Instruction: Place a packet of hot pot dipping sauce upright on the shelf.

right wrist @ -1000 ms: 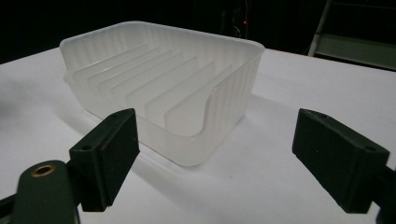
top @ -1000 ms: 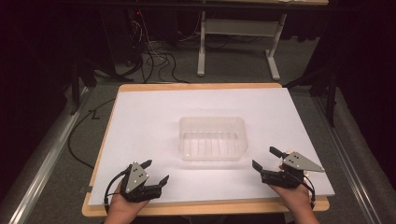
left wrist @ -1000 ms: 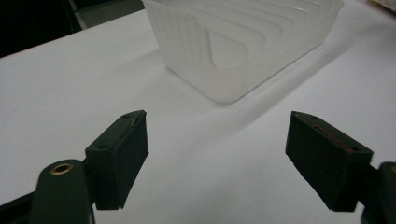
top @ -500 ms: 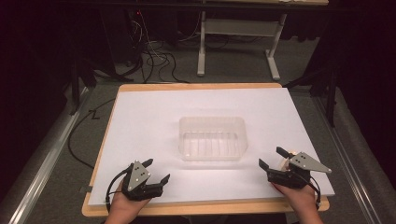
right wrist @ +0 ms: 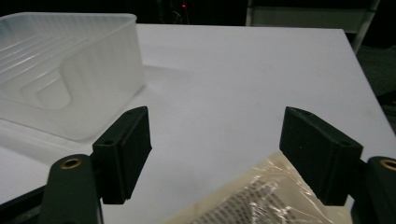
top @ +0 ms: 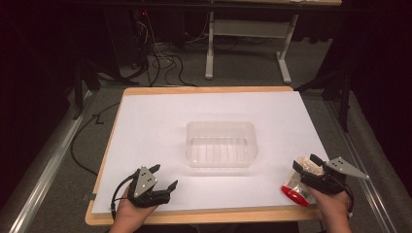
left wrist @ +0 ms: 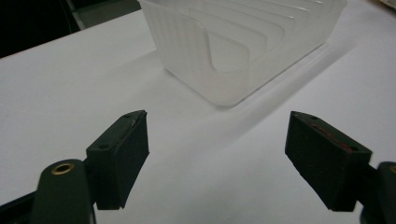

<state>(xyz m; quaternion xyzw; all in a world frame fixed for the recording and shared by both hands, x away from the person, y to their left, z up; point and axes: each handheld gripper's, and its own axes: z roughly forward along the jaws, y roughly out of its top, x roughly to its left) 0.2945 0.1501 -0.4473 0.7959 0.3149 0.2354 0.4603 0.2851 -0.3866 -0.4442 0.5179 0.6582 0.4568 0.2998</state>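
The right hand-held gripper (top: 307, 171) sits at the counter's (top: 160, 116) near right corner, close to the front and right edges. Its jaws stand wide and have just been closing; a crinkly clear-wrapped packet (top: 300, 184) with a red end lies under and between them, whether pressed I cannot tell. In the right gripper view the packet's (right wrist: 261, 198) cellophane shows printed lines. The left hand-held gripper (top: 163, 177) rests near the front left edge, jaws wide with nothing between them. Bare, flat white surface lies open between both hands. A translucent ribbed plastic tub (top: 221, 144), rectangular with rounded corners, stands mid-counter, well apart from both. Cables (top: 160, 63) and a metal frame (top: 252, 29) lie on the floor beyond.
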